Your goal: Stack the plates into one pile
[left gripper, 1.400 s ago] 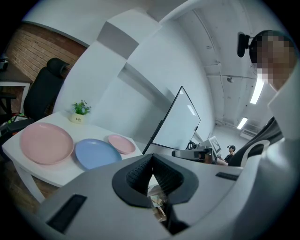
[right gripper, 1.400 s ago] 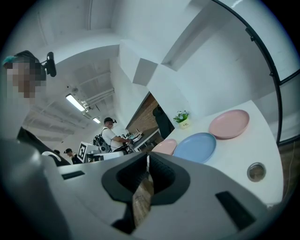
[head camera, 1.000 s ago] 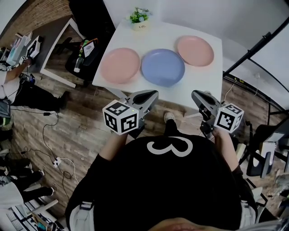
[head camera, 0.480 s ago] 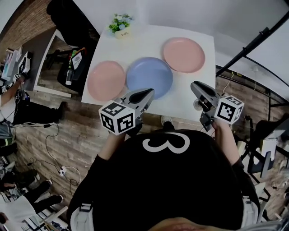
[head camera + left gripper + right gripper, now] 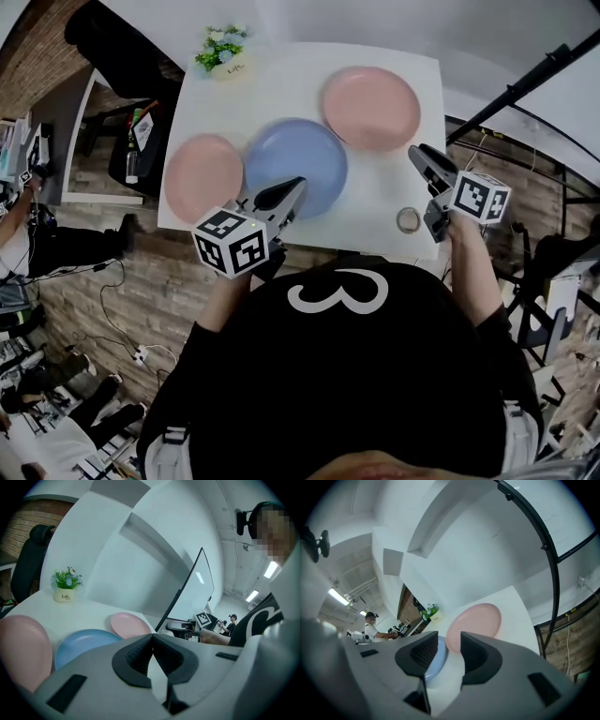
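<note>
**A:** Entry: clothing?

**B:** Black shirt (image 5: 347,394), with sleeves ending above the forearms. There is a white looped mark (image 5: 337,291) on the front, and a pale grey strap (image 5: 169,439) with a dark buckle at each edge of the torso.

**A:** Left gripper (image 5: 298,183), build?

**B:** Pale grey moulded shell, narrowing towards the jaws. Black ribbed pads (image 5: 138,654) line the inner faces. Behind the jaws is a white cube (image 5: 231,244) with black square markers on every visible face. Left of the jaws, a black slot (image 5: 65,693) is set in the shell.
</note>
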`<state>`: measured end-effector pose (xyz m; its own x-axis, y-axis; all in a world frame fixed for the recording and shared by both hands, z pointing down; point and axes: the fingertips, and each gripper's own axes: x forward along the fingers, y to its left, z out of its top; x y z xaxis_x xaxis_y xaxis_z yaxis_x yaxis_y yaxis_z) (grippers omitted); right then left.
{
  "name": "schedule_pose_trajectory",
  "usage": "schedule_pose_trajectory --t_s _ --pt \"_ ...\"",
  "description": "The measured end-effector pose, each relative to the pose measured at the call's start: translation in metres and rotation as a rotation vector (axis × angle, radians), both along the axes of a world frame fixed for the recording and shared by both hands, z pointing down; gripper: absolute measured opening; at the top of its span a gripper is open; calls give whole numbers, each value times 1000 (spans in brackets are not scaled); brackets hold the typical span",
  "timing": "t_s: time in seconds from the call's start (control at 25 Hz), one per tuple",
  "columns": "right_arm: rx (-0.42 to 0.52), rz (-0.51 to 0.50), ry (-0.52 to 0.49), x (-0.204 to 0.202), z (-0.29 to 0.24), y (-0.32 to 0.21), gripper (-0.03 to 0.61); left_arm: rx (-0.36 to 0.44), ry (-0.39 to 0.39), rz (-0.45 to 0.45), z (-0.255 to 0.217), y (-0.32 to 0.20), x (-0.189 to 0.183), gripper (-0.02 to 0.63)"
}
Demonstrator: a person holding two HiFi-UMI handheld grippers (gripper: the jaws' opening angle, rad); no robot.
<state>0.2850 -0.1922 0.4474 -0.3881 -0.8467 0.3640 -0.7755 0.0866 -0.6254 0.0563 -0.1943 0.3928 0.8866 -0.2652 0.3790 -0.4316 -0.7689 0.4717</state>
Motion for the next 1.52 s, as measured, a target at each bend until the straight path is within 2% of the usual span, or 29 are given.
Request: schedule_pose_trajectory --t_s 0.28,0.56,1.0,1.52 --pt "-109 92 -12 42 47 -22 146 -35 -53 21 18 -6 3 15" --pt "-195 120 80 67 85 -38 146 -57 -83 9 31 -6 7 15" --pt "-281 201 62 74 118 -68 144 -81 -109 -33 50 -26 -6 15" --pt "-390 256 67 75 141 -74 94 -106 -93 -87 56 -24 -30 15"
